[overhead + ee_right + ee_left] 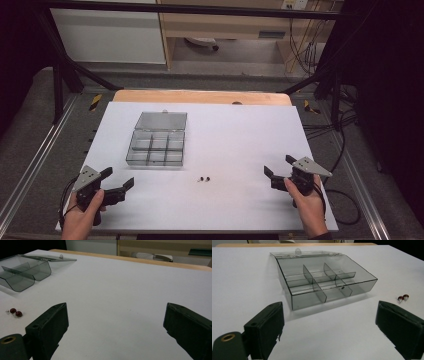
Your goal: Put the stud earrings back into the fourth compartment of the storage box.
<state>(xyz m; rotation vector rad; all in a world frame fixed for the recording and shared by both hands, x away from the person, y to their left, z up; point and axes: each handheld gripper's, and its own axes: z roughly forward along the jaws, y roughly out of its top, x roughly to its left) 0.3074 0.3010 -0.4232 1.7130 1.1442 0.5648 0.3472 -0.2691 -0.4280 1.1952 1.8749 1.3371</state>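
Black jaws stand wide apart on both tools, nothing between them: the left gripper (119,181) sits low at the near left of the white table (240,135), held in a hand (82,217), and the right gripper (280,170) sits at the near right in the other hand (309,207). Between the two, nearer the middle of the table, lie two small red beads (203,178) — side by side, touching or nearly so, the pair running roughly across the table. Beyond them, toward the left, stands a clear compartment box (156,147) with its lid (161,120) folded back flat on the far side, its long axis also across the table. The left gripper view shows the box's six compartments and the dividers between them; the right gripper view shows the beads' dark red gloss — the high view gives them as dark specks.
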